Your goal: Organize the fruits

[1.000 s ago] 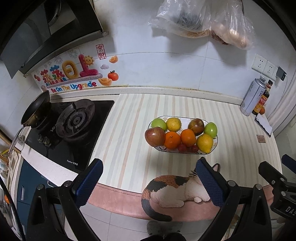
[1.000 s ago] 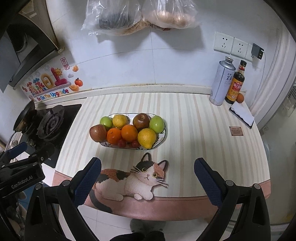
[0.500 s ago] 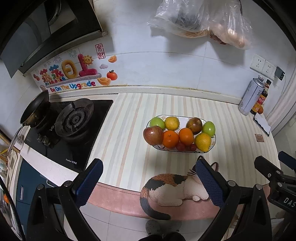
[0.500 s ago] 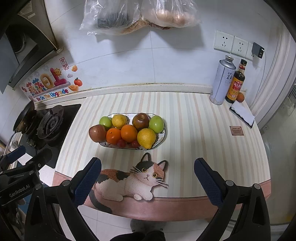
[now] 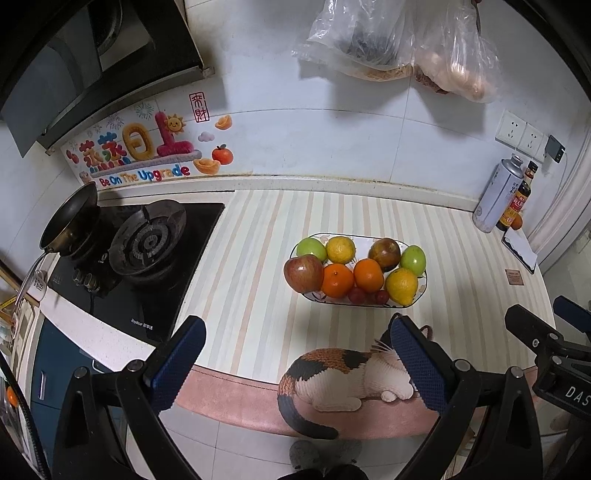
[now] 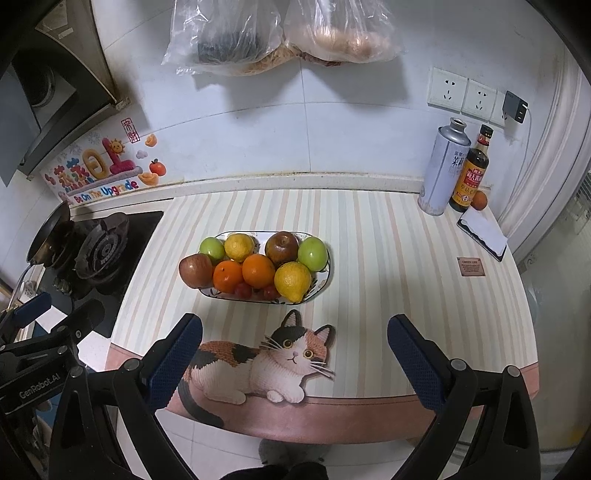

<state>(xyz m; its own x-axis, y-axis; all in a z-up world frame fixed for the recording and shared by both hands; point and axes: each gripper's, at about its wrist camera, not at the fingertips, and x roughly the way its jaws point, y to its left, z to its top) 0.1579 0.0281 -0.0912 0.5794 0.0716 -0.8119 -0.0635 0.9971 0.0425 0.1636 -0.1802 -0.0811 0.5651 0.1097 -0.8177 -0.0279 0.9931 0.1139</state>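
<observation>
A white patterned dish (image 5: pixel 420 297) (image 6: pixel 325 278) sits mid-counter, full of fruit: a red apple (image 5: pixel 303 273) (image 6: pixel 195 270), two oranges (image 5: pixel 337 280) (image 6: pixel 258 270), green apples (image 5: pixel 312 249) (image 6: pixel 313 254), lemons (image 5: pixel 402 286) (image 6: pixel 293 281), a dark apple (image 5: pixel 384 254) (image 6: pixel 282 247) and small red grapes (image 5: pixel 356 295) (image 6: pixel 243 290). My left gripper (image 5: pixel 295 363) is open and empty, held before the counter's front edge. My right gripper (image 6: pixel 293 362) is open and empty, over the cat picture, short of the dish.
A gas hob (image 5: pixel 147 240) with a pan (image 5: pixel 72 218) lies at the left. A metal can (image 6: pixel 445 171), a sauce bottle (image 6: pixel 471 173), a small orange (image 6: pixel 479 200) and a notepad (image 6: pixel 482 229) stand at the back right. Plastic bags (image 6: pixel 280 33) hang on the wall.
Both grippers have drifted slightly back and left; the dish sits a touch further off. Both stay open and empty.
</observation>
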